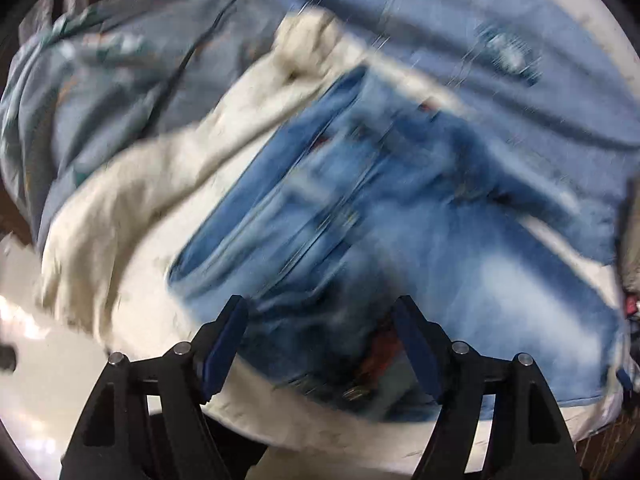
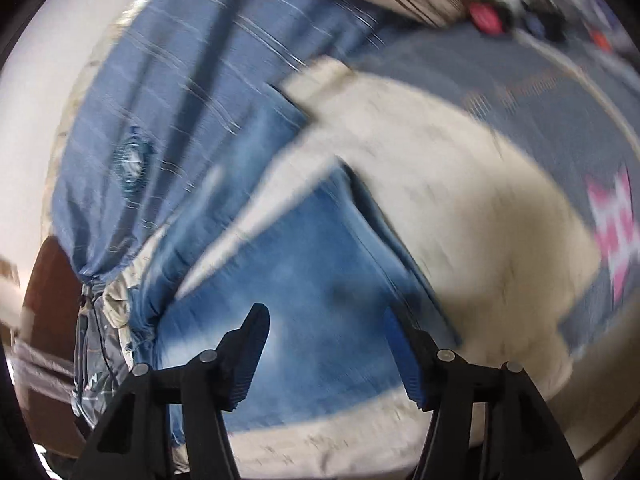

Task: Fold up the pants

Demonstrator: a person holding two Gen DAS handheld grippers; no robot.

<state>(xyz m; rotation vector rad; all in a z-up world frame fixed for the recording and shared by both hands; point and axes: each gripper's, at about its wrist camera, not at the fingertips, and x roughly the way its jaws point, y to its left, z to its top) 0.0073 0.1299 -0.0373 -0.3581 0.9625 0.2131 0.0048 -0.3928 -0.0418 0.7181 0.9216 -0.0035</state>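
Blue jeans lie spread on a cream sheet; the picture is blurred. In the left wrist view the waistband end with a reddish label lies low in the frame, and my left gripper stands open just over it, its blue pads apart and pressing on nothing. In the right wrist view a folded leg of the jeans fills the lower middle, with a strip of the cream sheet showing between layers. My right gripper hangs open above that leg, gripping no cloth.
A blue cloth with thin white stripes lies beyond the jeans. A grey-blue quilt borders the cream sheet, with a pink patch. Small red and dark objects sit at the far edge. Brown furniture is at the left.
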